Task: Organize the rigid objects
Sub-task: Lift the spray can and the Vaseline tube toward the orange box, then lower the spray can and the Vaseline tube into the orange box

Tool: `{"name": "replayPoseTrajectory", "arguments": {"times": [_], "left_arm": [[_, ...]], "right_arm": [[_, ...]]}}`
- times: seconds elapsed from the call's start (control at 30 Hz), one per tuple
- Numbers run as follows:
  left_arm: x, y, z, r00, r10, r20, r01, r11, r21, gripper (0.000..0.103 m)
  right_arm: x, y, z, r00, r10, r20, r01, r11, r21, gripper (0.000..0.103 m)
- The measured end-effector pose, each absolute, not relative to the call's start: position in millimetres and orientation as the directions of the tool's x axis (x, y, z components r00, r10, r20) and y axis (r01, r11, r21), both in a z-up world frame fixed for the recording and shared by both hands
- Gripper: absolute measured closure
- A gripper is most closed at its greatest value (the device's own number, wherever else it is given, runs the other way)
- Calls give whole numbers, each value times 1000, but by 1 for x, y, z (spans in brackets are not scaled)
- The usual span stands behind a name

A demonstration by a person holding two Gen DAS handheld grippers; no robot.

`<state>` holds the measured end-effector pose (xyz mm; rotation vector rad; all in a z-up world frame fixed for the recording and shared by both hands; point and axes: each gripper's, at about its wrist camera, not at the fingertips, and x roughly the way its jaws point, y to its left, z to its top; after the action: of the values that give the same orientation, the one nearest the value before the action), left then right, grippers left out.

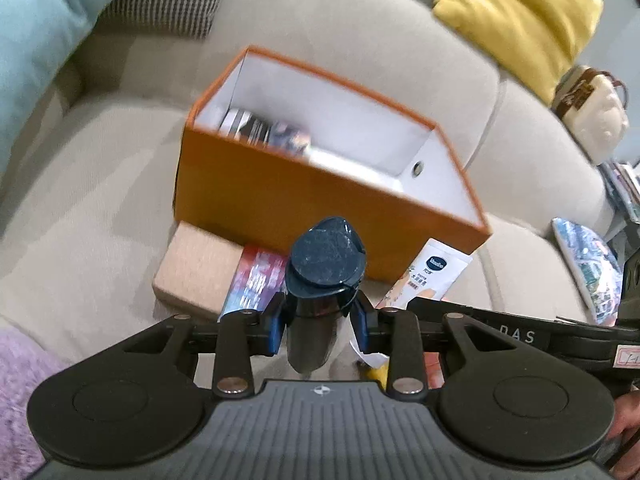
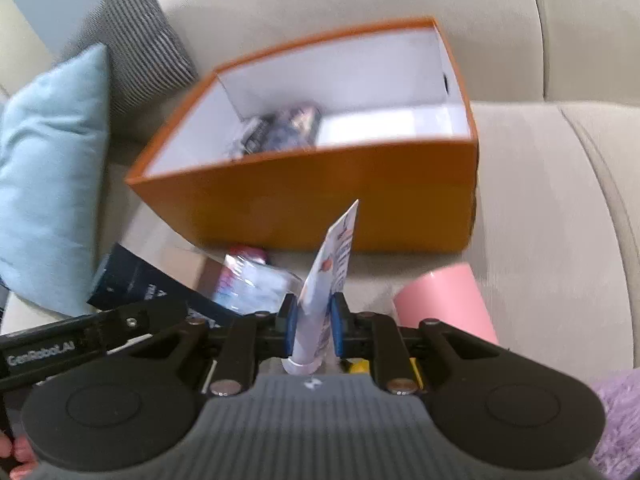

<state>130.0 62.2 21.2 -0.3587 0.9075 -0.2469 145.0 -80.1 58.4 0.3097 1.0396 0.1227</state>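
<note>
**Both claws loaded in front of the orange box**

A beige sofa (image 1: 100, 184) carries everything. Against its back lean a light blue cushion (image 2: 52, 176), a grey striped cushion (image 2: 132, 40) and, at far right in the left wrist view, a yellow cushion (image 1: 516, 16).

The orange box (image 1: 320, 192) stands open on the seat, white inside. Blurred printed items (image 2: 280, 130) lie at its far-left end; the rest of its floor shows white.

On the seat just in front of the box's near wall lie a tan block (image 1: 192, 272) and, beside it on the right, a colourful printed pack (image 1: 256, 280). A pink cylinder (image 2: 444, 304) lies to the near right, close to the box's right corner.

The left claw (image 1: 318, 322) is closed on a dark blue bottle (image 1: 326, 264), its blue pads pressed to the bottle's sides below the flip cap. The bottle is held on the near side of the box, outside it.

The right claw (image 2: 312, 322) is clamped on a white lotion tube (image 2: 332, 268), whose flat crimped end points up toward the box's near wall, cap end toward the camera. The tube also is outside the box.
</note>
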Motion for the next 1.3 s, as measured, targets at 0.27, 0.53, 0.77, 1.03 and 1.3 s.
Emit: {"name": "replayPoseTrajectory", "arguments": {"times": [0.27, 0.53, 0.77, 1.03, 1.3], "left_arm": [[155, 67, 94, 647, -425, -633, 197, 895, -400, 65], [230, 59, 139, 646, -412, -643, 295, 911, -287, 65], [278, 55, 77, 579, -289, -762, 215, 956, -199, 65], [304, 55, 32, 512, -267, -817, 202, 961, -187, 65], [350, 18, 21, 358, -414, -837, 362, 888, -285, 65]], "right_arm": [[154, -87, 133, 627, 299, -719, -102, 947, 305, 85], [223, -98, 155, 665, 287, -689, -164, 957, 240, 85], [268, -86, 99, 594, 320, -738, -162, 946, 281, 85], [306, -76, 52, 534, 302, -790, -198, 953, 230, 85], [342, -102, 38, 339, 327, -882, -296, 927, 230, 85]]}}
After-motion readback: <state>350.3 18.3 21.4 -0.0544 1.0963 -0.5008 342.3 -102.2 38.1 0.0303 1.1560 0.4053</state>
